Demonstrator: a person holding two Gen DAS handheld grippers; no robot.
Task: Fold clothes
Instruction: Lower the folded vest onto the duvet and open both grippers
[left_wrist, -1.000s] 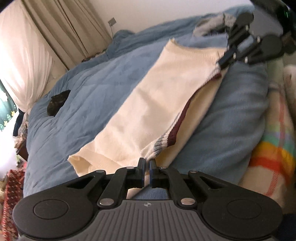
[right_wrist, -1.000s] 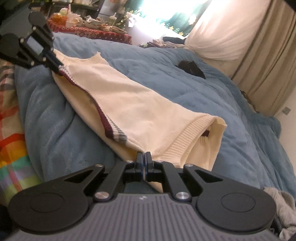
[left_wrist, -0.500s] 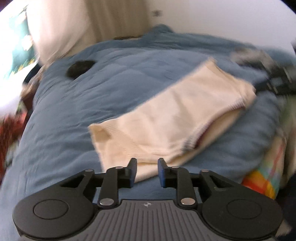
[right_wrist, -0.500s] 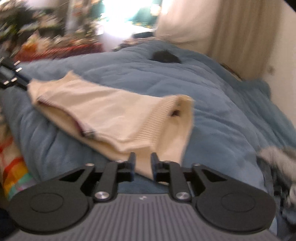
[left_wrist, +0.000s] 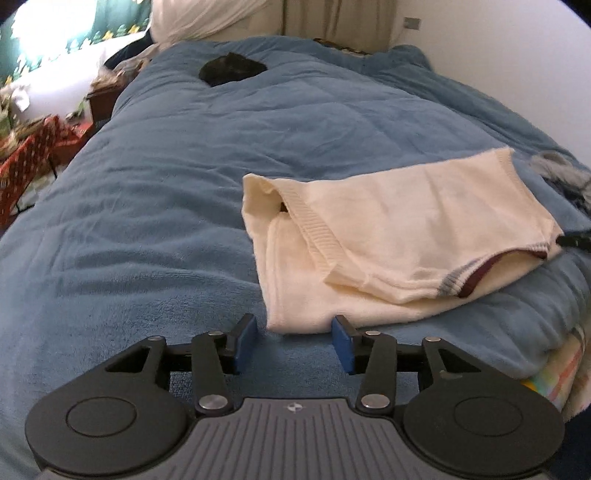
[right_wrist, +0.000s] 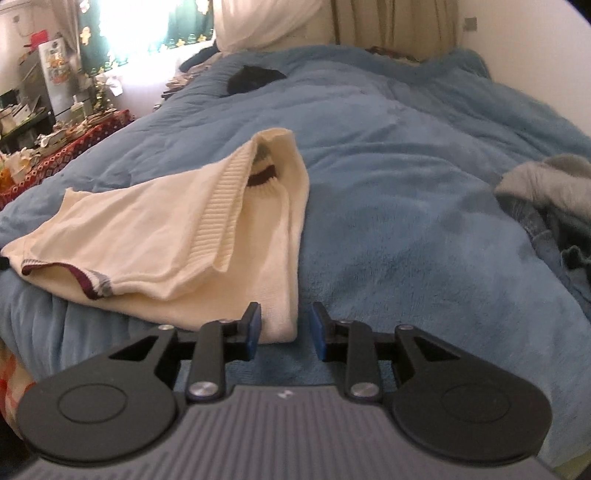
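Note:
A cream knit sweater (left_wrist: 399, 236) with a maroon and grey trim lies folded in half on the blue blanket (left_wrist: 147, 229). In the left wrist view its near folded corner reaches between the tips of my left gripper (left_wrist: 295, 334). The blue pads (left_wrist: 243, 341) stand apart from the cloth and the jaws are opening. In the right wrist view the same sweater (right_wrist: 147, 229) lies left of centre. Its other near corner sits between the tips of my right gripper (right_wrist: 286, 326), whose jaws are also opening and do not press on it.
A small black item (left_wrist: 231, 68) lies far up the bed. A heap of grey and denim clothes (right_wrist: 550, 199) sits at the right. A bright checked blanket (left_wrist: 561, 384) hangs at the bed's near edge. A cluttered table with a red cloth (right_wrist: 74, 136) stands left of the bed.
Both grippers were shut on the sweater's edge and have let go, their jaws spreading. Both views have rolled level and the sweater now lies folded on the blanket.

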